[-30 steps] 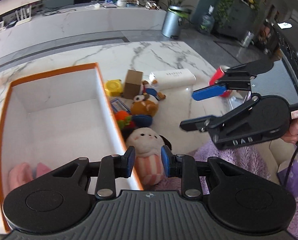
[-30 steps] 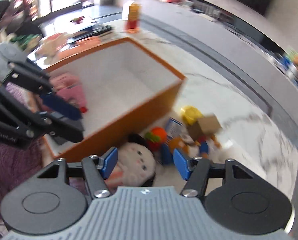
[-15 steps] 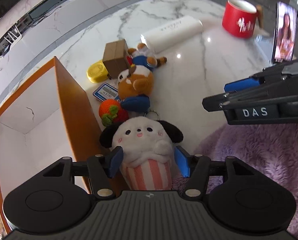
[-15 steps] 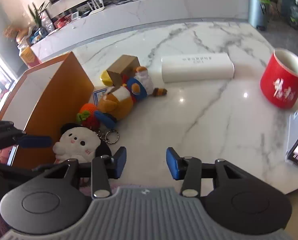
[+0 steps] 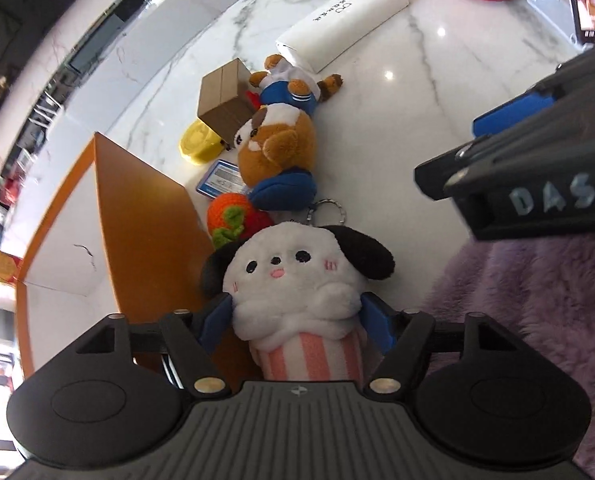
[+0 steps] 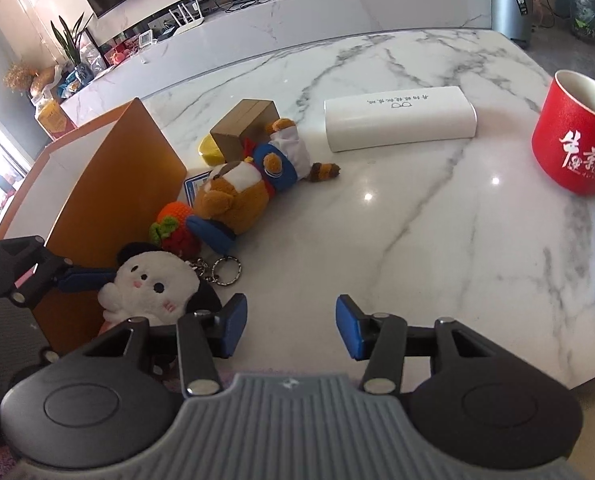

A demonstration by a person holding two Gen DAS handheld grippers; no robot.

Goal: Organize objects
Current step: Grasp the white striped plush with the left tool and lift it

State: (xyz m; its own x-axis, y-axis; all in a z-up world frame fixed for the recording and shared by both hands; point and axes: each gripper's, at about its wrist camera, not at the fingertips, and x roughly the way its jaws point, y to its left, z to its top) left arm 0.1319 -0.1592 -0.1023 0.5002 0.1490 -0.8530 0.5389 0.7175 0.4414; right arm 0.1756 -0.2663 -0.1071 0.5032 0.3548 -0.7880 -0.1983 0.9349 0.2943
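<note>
**Left gripper straddling plush dog beside the orange box**

We are holding the left gripper [image 5: 295, 322] with its blue pads on either side of the white plush dog [image 5: 297, 280], at the line where its body meets the pink-striped cup; whether the pads are pressing it or only flanking it, we cannot tell. The dog is lying against the outer wall of the orange box [image 5: 145, 216], near the table's front edge. We are keeping the right gripper [image 6: 287, 330] spread wide and holding nothing, hovering above bare marble [image 6: 417, 240] just to the right of the dog.

Beyond the dog we are counting one metal key ring [image 6: 226, 271], one orange crocheted fruit [image 5: 233, 216], two bear plushes lying together, a larger brown one [image 5: 275, 148] and a smaller one in blue [image 5: 293, 84], one blue-edged card [image 5: 221, 178], one yellow lid-like piece [image 5: 195, 146] and one small cardboard carton [image 5: 223, 98]. Farther out are sitting one long white case [image 6: 399, 124] and one red mug [image 6: 573, 148]. A phone [image 5: 587, 0] is showing at the table's right edge.
</note>
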